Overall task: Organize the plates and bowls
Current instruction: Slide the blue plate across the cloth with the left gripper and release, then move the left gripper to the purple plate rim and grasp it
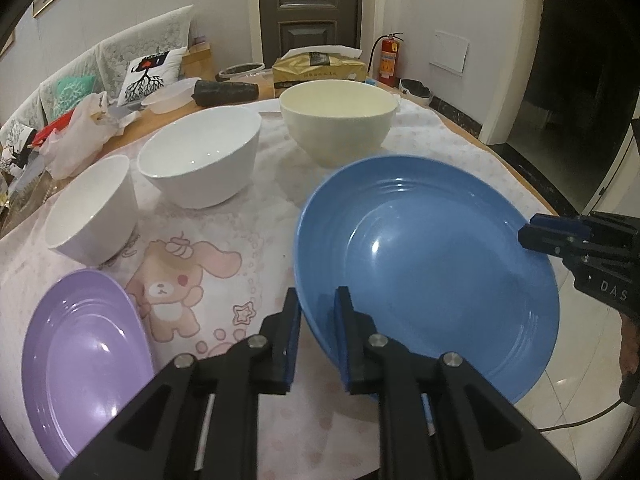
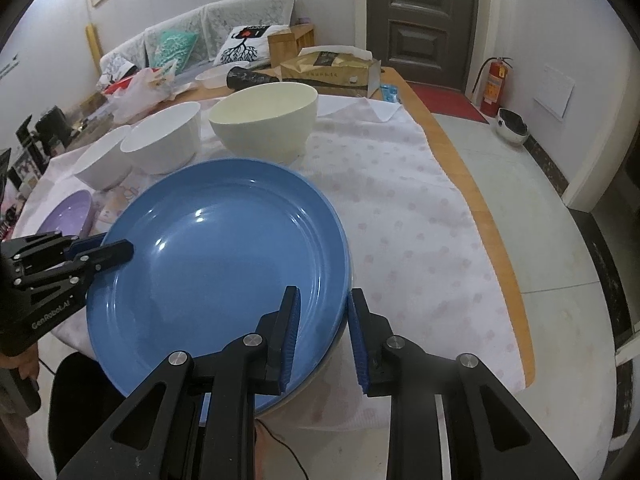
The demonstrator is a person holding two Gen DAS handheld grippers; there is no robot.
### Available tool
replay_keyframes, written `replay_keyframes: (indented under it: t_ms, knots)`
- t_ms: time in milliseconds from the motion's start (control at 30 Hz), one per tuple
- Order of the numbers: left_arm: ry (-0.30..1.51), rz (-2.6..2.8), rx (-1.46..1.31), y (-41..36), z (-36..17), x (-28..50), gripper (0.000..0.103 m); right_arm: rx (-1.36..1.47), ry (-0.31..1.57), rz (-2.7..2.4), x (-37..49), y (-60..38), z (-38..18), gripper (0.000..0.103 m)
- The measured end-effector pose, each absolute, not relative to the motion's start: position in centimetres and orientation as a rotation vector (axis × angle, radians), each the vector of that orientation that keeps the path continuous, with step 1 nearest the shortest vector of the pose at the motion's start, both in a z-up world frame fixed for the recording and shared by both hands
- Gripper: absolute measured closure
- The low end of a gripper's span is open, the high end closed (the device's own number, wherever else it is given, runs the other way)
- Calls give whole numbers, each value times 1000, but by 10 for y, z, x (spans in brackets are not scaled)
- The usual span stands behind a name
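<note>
I have both grippers on the blue plate [image 1: 432, 264], one at each side of its rim. My left gripper [image 1: 318, 304] straddles the near-left edge, one finger outside and one inside the rim; the pads stand close to the rim, though I cannot tell whether they actually pinch it. My right gripper [image 2: 322, 304] does the same on the opposite edge — inner finger over the plate's well, outer finger beyond the rim, a small gap showing, so it reads as slightly parted around the edge.

The blue plate sits tilted at the table's front edge, overhanging the pink dotted cloth [image 2: 400, 208], and it holds nothing. In the right wrist view a second, paler rim shows just beneath it.

Behind it stands the cream bowl [image 1: 338, 120], empty. Left of that, the large white bowl [image 1: 200, 160] and the small white bowl [image 1: 92, 212] — both empty, nearly touching. The purple plate [image 1: 84, 360] lies at the near left, bare.
</note>
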State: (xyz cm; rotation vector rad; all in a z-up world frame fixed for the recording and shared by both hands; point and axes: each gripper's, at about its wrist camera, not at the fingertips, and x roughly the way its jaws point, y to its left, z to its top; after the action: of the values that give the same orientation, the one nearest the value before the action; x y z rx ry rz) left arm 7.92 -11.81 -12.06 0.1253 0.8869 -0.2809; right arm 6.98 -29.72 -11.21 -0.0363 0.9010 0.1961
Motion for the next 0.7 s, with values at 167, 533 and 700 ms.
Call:
replay_keyframes:
  t_ms: [167,533,700]
  knots:
    - [886,-291,119,-118,-121,79,83,-34,877,209,69,-292,-107,83]
    - [853,-297,29,-96,-106,75,70,-61,864,233,67,-277,-90,83]
    - [799,-264,-25,-60,-85,65,66,-67,831,316,63,-247,-74,82]
